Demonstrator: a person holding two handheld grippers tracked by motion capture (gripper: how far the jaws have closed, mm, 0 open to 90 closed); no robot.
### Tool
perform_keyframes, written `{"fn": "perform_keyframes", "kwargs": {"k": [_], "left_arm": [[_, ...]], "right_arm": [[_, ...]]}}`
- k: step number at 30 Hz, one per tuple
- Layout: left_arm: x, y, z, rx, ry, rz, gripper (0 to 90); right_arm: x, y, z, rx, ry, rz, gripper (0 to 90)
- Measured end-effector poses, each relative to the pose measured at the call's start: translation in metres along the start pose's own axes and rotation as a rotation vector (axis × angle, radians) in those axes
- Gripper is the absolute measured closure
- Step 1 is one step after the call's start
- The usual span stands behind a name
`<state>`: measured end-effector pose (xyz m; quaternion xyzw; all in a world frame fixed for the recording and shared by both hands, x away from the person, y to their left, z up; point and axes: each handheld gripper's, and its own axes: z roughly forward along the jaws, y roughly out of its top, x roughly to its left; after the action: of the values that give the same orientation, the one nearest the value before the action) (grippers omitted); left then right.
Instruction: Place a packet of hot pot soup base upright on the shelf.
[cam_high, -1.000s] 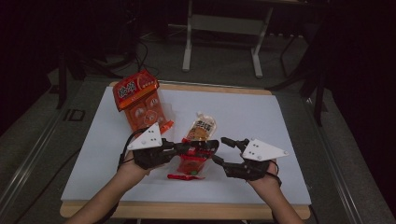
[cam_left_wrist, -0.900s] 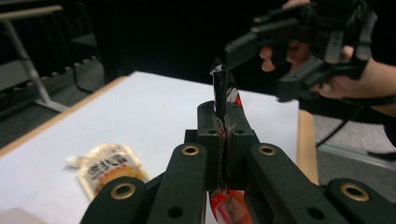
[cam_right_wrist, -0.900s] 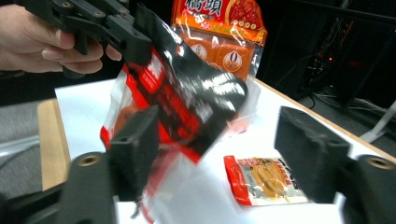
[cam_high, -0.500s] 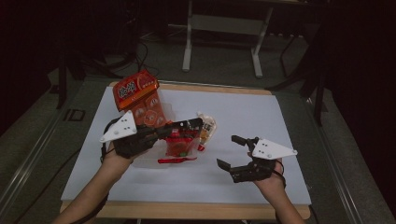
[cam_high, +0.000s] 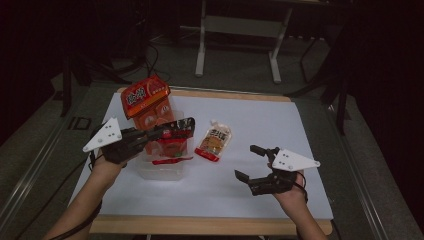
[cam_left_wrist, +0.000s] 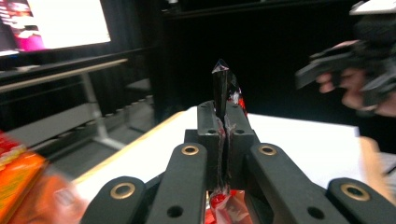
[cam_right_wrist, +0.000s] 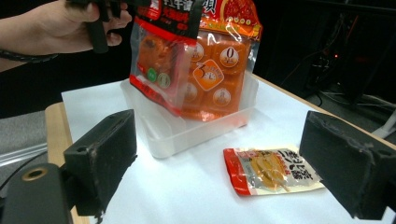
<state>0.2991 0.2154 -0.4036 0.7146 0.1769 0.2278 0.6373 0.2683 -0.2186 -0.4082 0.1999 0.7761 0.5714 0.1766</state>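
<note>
The right gripper (cam_high: 254, 162), nearest, hangs wide open and empty above the counter (cam_high: 310, 150). One snack pouch (cam_high: 215, 141) lies unpacked beyond it. Farther left, the left gripper (cam_high: 186, 126) pinches a red packet (cam_high: 172, 145) over the clear bin (cam_high: 160, 170), seemingly about to drop it beside the orange bag (cam_high: 147, 100).

We see a dark room around a bright table (cam_high: 300, 130). The table has a white top and a thin wooden edge (cam_high: 210, 226) along the near side. The floor (cam_high: 235, 70) is grey and looks like carpet. Behind the table stands a metal frame with two pale legs (cam_high: 201, 55) — it may be another table, but its top is in shadow. Black cables (cam_high: 150, 55) lie on the floor near it. The back of the room is almost black. In the left gripper view we see a glowing screen (cam_left_wrist: 60, 23) up high — white with some pink — and a long desk (cam_left_wrist: 56, 79) under it.
</note>
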Motion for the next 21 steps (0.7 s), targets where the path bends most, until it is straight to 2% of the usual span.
{"fn": "perform_keyframes", "kwargs": {"k": [1,5,11,15,21], "left_arm": [[0.003,-0.003,-0.002,0.003,0.010,-0.005,88.0],[0.009,-0.014,-0.006,0.009,-0.007,-0.031,88.0],[0.016,-0.029,-0.012,0.023,0.000,-0.034,88.0],[0.020,-0.036,-0.016,0.025,-0.022,-0.056,88.0],[0.022,-0.047,-0.019,0.041,-0.044,-0.060,87.9]], "right_arm": [[0.000,-0.001,0.000,0.001,-0.001,0.001,11.0],[-0.002,-0.002,-0.001,-0.003,0.006,0.005,11.1],[-0.004,-0.003,-0.004,-0.010,0.007,0.017,11.2],[-0.005,-0.004,-0.005,-0.008,-0.001,0.016,13.3],[-0.008,-0.007,-0.004,-0.001,-0.003,0.031,13.2]]}}
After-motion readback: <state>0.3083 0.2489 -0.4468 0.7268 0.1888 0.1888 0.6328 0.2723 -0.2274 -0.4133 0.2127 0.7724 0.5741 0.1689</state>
